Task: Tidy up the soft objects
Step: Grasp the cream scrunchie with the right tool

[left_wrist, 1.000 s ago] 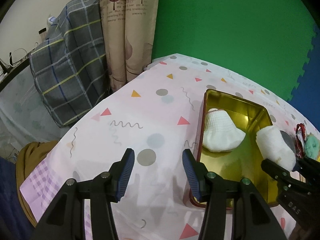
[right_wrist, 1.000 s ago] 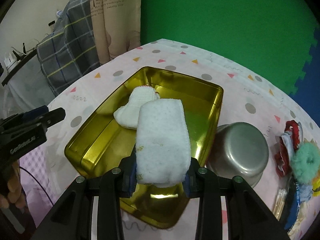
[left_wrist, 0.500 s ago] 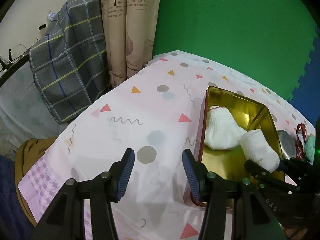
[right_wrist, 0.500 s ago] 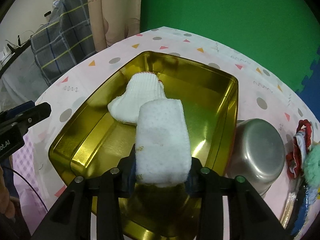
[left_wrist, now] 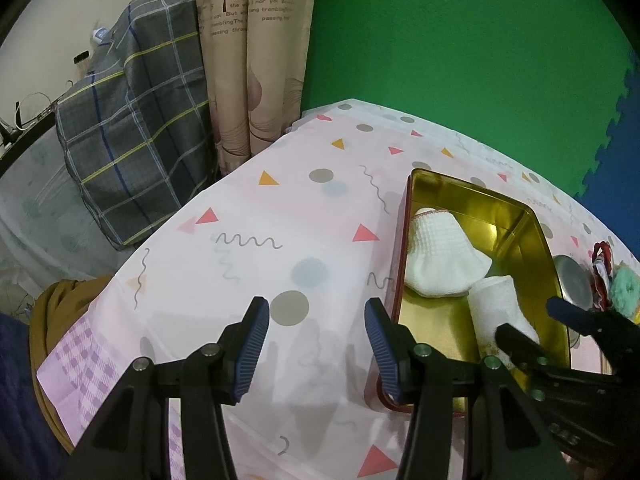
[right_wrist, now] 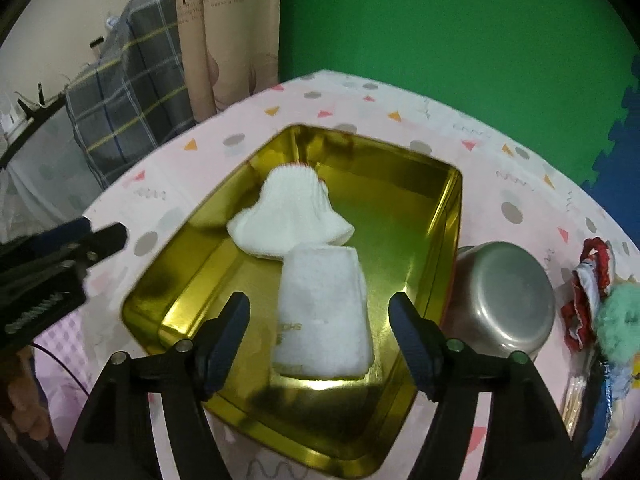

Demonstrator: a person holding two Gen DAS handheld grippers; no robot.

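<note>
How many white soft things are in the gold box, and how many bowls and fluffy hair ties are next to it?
White soft things in the gold tin: 2, a sock and a folded cloth
Metal bowls, upside down beside the tin: 1
Fluffy hair ties: 2 clear ones, a green one and a red one; the rest of that pile is too jumbled to count
Total: 5

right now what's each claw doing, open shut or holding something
left claw: open, holding nothing, over the tablecloth.
right claw: open, jaws just opened, folded white cloth lies loose between them in the gold tin.
</note>
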